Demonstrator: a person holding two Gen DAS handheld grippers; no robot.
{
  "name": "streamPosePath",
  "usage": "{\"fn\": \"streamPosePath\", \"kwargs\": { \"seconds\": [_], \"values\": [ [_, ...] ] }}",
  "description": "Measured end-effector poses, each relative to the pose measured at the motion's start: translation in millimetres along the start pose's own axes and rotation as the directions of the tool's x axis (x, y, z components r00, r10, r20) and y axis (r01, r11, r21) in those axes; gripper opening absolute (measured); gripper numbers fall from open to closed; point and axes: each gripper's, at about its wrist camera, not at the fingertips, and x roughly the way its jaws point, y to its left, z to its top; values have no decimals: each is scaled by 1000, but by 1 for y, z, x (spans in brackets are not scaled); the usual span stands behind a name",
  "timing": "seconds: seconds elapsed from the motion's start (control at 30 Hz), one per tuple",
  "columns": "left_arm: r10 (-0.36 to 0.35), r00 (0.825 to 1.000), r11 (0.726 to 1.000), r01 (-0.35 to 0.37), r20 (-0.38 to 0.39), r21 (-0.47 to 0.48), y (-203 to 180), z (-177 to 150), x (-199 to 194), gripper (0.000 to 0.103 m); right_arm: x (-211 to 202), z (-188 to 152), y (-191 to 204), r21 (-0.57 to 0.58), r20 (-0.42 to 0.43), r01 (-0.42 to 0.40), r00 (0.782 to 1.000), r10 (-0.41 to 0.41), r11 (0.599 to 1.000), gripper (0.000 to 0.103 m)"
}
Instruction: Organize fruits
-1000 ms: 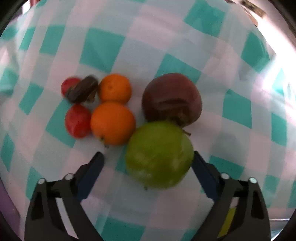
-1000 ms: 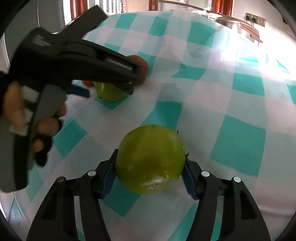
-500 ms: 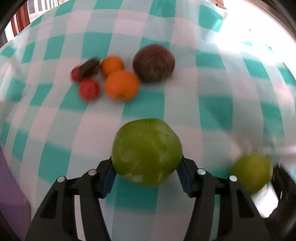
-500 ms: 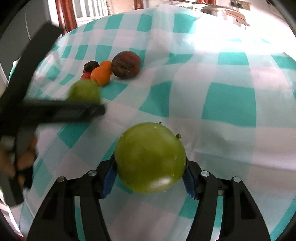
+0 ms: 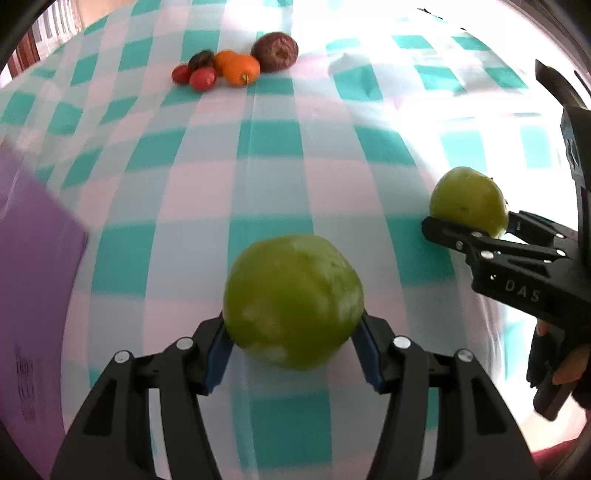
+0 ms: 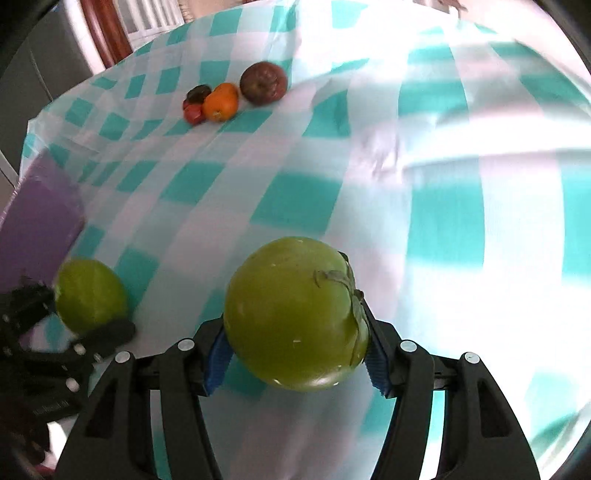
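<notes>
Left tongs: the left tongs (image 5: 293,341) have just been closing and now clamp a green fruit (image 5: 293,301) between their blue pads, a little less than half open, held above the surface.
Right tongs: the right tongs (image 6: 295,354) grip a second green fruit (image 6: 295,314), the one with a dried stem, at a similar partial opening; both pads press on its sides.
Landmark: the fruit pile (image 5: 236,62) sits far up the checked cloth (image 5: 269,155), well apart from both pairs of tongs.
Pile contents: a dark red fruit (image 5: 275,51) on the pile's right side, two orange fruits (image 5: 240,68) touching each other in the middle, two small red fruits (image 5: 201,77) and a small dark item (image 5: 201,59) on its left.
Open room: between the pile and both green fruits the cloth lies bare, a broad stretch of teal and white squares.
Right of the pile: more bare cloth, partly washed out by glare, with some wrinkles.
Left edge: a purple flat object (image 5: 33,266) lies below and left of the pile, just beside the left tongs.
Far edge: in the right wrist view the cloth falls away behind the pile, near wooden furniture (image 6: 107,33).
Spacing of tongs: the two green fruits are near each other, apart, side by side.
</notes>
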Motion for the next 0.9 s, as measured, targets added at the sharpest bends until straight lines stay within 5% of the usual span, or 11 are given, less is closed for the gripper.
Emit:
{"fn": "streamPosePath", "kwargs": {
  "seconds": [0.2, 0.37, 0.5, 0.63, 0.7, 0.8, 0.9],
  "values": [
    [-34, 999, 998, 35, -17, 48, 15, -48, -21, 54, -22, -43, 33, 57, -37, -37, 999, 40, 998, 59],
    [-60, 997, 995, 56, 45, 80, 27, -59, -53, 34, -41, -67, 58, 85, -38, -36, 998, 40, 996, 59],
    [-50, 998, 994, 46, 39, 99, 34, -61, -53, 35, -41, -77, 76, 68, -51, 1, 999, 3, 998, 59],
    [-76, 995, 997, 75, 59, 25, 49, -60, -50, 47, -36, -82, 87, 81, -59, 27, 998, -22, 996, 59],
    [-106, 991, 994, 106, 78, 10, 53, -59, -56, 67, -38, -86, 92, 68, -51, 28, 998, -24, 997, 59],
    [-147, 985, 989, 146, 92, 19, 53, -55, -60, 82, -34, -86, 90, 89, -49, 27, 999, -23, 996, 59],
    [-196, 978, 981, 195, 68, 8, 48, -48, -55, 83, -37, -87, 80, 123, -41, 37, 999, -32, 992, 59]
  ]
}}
